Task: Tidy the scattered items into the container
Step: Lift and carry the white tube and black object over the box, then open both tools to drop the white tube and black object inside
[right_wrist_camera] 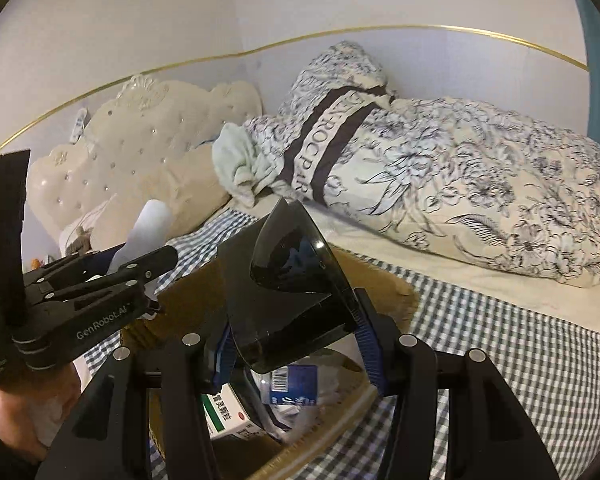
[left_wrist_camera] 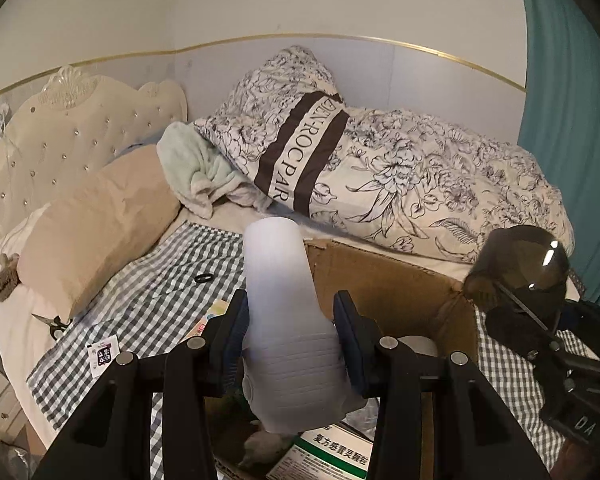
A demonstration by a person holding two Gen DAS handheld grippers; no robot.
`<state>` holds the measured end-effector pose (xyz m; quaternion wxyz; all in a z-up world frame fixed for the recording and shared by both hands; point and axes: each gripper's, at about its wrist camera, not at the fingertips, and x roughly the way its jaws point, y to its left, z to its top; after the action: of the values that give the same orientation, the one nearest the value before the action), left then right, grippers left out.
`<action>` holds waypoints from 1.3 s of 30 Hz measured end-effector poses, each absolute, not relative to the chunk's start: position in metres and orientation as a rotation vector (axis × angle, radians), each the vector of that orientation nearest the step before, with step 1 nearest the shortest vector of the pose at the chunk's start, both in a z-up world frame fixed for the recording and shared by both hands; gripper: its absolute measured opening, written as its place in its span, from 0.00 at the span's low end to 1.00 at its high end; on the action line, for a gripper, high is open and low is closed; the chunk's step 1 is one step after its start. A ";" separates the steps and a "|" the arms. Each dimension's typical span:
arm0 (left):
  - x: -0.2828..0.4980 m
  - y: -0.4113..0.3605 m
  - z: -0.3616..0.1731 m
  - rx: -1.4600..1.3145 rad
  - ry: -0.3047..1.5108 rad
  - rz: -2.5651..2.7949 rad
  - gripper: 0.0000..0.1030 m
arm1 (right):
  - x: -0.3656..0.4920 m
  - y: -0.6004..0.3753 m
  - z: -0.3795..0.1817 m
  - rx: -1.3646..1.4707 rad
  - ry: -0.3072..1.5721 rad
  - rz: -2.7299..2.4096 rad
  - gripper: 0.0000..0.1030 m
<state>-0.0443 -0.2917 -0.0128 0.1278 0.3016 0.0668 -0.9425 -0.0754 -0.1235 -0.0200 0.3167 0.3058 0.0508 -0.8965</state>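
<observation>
Above an open cardboard box on a checked bedspread, the left gripper clamps a frosted white bottle while the right gripper grips a dark smoked-plastic visor. A green-and-white medicine carton lies inside the box; 1 black ring and scissors rest on the bed.

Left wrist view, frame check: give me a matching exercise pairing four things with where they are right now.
Things:
1. white translucent bottle
2. dark smoked-plastic cup
3. black ring
4. scissors

Places:
A. on the checked cloth, left of the cardboard box
B. held in the right tool
C. by the beige pillow, at the cloth's left edge
D. held in the left tool

Pairs: 1-D, 2-B, 3-A, 4-C
</observation>
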 end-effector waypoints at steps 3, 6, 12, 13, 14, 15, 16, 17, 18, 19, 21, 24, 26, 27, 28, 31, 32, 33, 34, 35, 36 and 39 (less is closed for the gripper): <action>-0.051 -0.295 -0.021 0.907 0.186 -2.740 0.43 | -0.080 -0.134 -0.028 0.825 0.148 -2.350 0.50; -0.060 -0.295 -0.031 0.951 0.164 -2.739 0.43 | -0.088 -0.143 -0.037 0.852 0.164 -2.346 0.50; -0.075 -0.297 -0.049 1.022 0.162 -2.720 0.43 | -0.103 -0.155 -0.060 0.925 0.208 -2.334 0.50; -0.077 -0.298 -0.051 1.031 0.166 -2.715 0.43 | -0.105 -0.157 -0.064 0.937 0.215 -2.330 0.50; -0.080 -0.300 -0.055 1.042 0.171 -2.708 0.43 | -0.107 -0.159 -0.067 0.950 0.224 -2.325 0.51; -0.082 -0.301 -0.057 1.049 0.177 -2.702 0.43 | -0.108 -0.161 -0.070 0.957 0.231 -2.323 0.51; -0.083 -0.302 -0.059 1.053 0.182 -2.699 0.43 | -0.109 -0.162 -0.073 0.963 0.236 -2.320 0.51; -0.084 -0.303 -0.061 1.061 0.188 -2.695 0.43 | -0.110 -0.163 -0.075 0.968 0.238 -2.317 0.51; -0.085 -0.304 -0.063 1.069 0.195 -2.691 0.43 | -0.111 -0.164 -0.076 0.972 0.240 -2.317 0.51; -0.086 -0.305 -0.065 1.075 0.197 -2.686 0.43 | -0.111 -0.164 -0.077 0.974 0.243 -2.320 0.52; -0.088 -0.306 -0.068 1.087 0.201 -2.679 0.43 | -0.113 -0.163 -0.079 0.975 0.241 -2.330 0.58; -0.086 -0.307 -0.066 1.072 0.217 -2.682 0.49 | -0.113 -0.160 -0.077 0.969 0.218 -2.344 0.64; -0.084 -0.308 -0.064 1.058 0.224 -2.681 0.56 | -0.112 -0.157 -0.074 0.958 0.216 -2.354 0.65; -0.083 -0.308 -0.061 1.048 0.229 -2.683 0.59 | -0.110 -0.156 -0.072 0.950 0.220 -2.361 0.65; -0.083 -0.307 -0.059 1.043 0.231 -2.684 0.60 | -0.109 -0.155 -0.070 0.942 0.224 -2.369 0.65; -0.080 -0.302 -0.051 1.024 0.217 -2.687 0.63 | -0.105 -0.150 -0.063 0.921 0.224 -2.388 0.67; -0.080 -0.302 -0.049 1.019 0.214 -2.690 0.63 | -0.103 -0.147 -0.060 0.913 0.220 -2.396 0.67; -0.078 -0.300 -0.045 1.009 0.207 -2.693 0.65 | -0.102 -0.145 -0.057 0.906 0.217 -2.404 0.67; -0.077 -0.298 -0.042 1.001 0.202 -2.696 0.67 | -0.101 -0.142 -0.054 0.898 0.214 -2.412 0.68; -0.076 -0.296 -0.038 0.991 0.196 -2.700 0.68 | -0.099 -0.139 -0.050 0.891 0.212 -2.420 0.69; -0.074 -0.293 -0.033 0.976 0.191 -2.706 0.70 | -0.098 -0.136 -0.047 0.884 0.211 -2.426 0.70; -0.069 -0.287 -0.021 0.946 0.181 -2.722 0.72 | -0.093 -0.126 -0.035 0.859 0.204 -2.451 0.75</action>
<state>-0.0688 -0.2871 -0.0213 0.1268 0.3250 0.0621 -0.9351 -0.0927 -0.1259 -0.0352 0.2648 0.3179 0.0753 -0.9073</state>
